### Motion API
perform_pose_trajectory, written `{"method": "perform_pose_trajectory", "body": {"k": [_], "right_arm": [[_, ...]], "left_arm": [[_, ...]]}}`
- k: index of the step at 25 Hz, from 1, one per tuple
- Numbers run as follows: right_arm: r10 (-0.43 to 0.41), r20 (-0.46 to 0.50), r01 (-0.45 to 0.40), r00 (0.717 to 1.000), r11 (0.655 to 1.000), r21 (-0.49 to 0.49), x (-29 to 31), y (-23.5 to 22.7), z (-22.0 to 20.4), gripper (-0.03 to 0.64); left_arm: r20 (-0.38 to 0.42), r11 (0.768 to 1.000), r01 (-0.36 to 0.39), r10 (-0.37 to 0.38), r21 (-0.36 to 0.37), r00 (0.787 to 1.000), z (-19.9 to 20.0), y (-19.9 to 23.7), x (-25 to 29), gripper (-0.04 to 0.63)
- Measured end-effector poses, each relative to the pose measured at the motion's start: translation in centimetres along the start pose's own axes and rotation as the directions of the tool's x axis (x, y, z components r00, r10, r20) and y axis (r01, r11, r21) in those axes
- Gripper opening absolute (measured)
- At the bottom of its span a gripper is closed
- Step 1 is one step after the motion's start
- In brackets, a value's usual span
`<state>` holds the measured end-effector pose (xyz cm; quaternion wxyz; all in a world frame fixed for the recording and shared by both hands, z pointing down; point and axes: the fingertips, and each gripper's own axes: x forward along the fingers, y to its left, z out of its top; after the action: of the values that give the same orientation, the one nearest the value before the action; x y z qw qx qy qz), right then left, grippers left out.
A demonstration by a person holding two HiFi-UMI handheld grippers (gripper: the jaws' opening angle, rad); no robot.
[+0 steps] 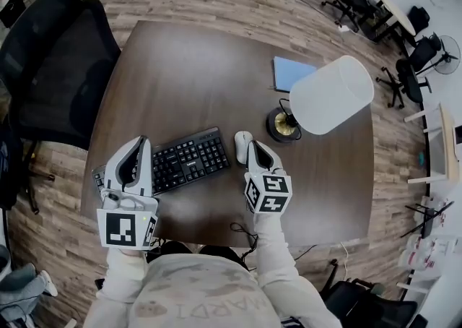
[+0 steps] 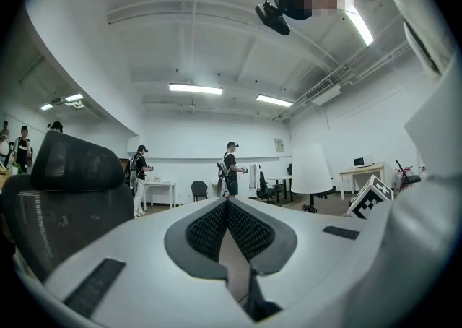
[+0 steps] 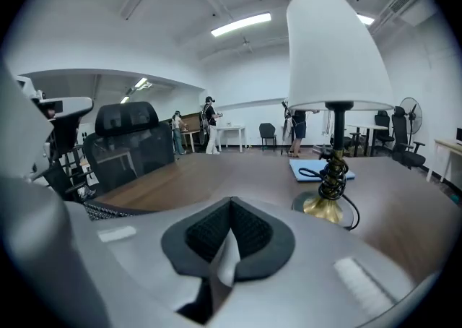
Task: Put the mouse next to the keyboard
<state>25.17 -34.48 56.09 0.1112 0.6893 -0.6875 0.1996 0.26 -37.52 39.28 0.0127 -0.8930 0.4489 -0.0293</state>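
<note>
Where the right gripper [image 1: 255, 149] stands: jaws pressed together on nothing, tips just to the right of the mouse, and apart from it as far as we can tell.
Left gripper [image 1: 141, 143]: likewise closed and empty, above the keyboard's left end as the head view has it.
Mouse [image 1: 243, 147]: white, flat on the table [image 1: 180, 59], just beside the right end of the keyboard [image 1: 189, 160]; we judge the placement made.
Step in hand: clearing away. We would lift the right gripper straight off and back toward us, so nothing brushes the mouse sideways, and keep short of the lamp [image 1: 330, 95] beyond it.
Head view only: how mouse and keyboard lie together; neither gripper view shows the mouse.
Right gripper view only: its pads [image 3: 213, 236] meeting with no gap, a corner of the keyboard at left, the cord [image 3: 333, 175] wound round the lamp's stem, the blue pad [image 3: 297, 164] behind.
Left gripper view only: its own closed pads [image 2: 209, 229], an office chair [image 2: 68, 189], and people far across the room.
</note>
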Motion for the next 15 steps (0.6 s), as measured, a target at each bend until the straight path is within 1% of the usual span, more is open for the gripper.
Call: {"method": "perform_pose_trajectory", "body": {"k": [6, 11, 15], "right_arm": [[0.038, 0.062, -0.040, 0.997, 0.999, 0.024, -2.9, 1.3, 1.3, 0.009], [0.057, 0.092, -0.059, 0.994, 0.998, 0.019, -5.1, 2.4, 1.5, 0.009], [0.068, 0.116, -0.069, 0.991, 0.998, -0.003, -6.9, 3.1, 1.7, 0.009]], "left_arm": [[0.015, 1.000, 0.010, -0.010, 0.006, 1.000, 0.6, -1.5, -1.7, 0.006], [0.022, 1.000, 0.015, -0.015, 0.011, 1.000, 1.1, -2.5, -3.1, 0.006], [0.030, 1.000, 0.010, -0.011, 0.017, 0.999, 1.5, -3.1, -4.4, 0.006]]}}
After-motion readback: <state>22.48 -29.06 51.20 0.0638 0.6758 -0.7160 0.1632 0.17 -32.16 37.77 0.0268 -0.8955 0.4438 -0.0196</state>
